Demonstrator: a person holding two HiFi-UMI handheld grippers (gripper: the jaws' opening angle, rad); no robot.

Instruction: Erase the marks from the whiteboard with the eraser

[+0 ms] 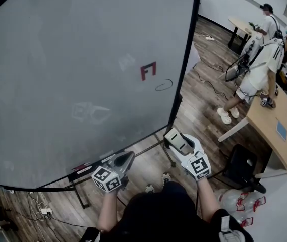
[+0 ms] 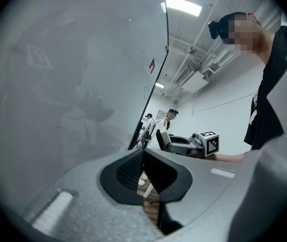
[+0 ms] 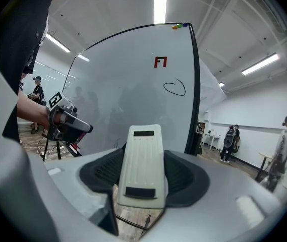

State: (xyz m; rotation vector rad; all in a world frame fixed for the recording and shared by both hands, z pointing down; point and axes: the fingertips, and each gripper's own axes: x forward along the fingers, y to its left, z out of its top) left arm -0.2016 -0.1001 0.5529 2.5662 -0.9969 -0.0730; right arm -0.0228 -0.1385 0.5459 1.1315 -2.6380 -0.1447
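The right gripper (image 3: 143, 174) is holding the eraser (image 3: 143, 160), its fingers (image 3: 99, 171) squeezing it from both sides. The left gripper (image 2: 143, 174) is carrying nothing, its fingers (image 2: 125, 171) pressed together. The eraser is hanging low, below the whiteboard (image 1: 57, 59) and not touching it. The red mark (image 1: 148, 70) and the black loop (image 1: 164, 85) are sitting higher up. I think wiping is only about to begin. Next the eraser is going to need lifting and pressing flat on the marks.
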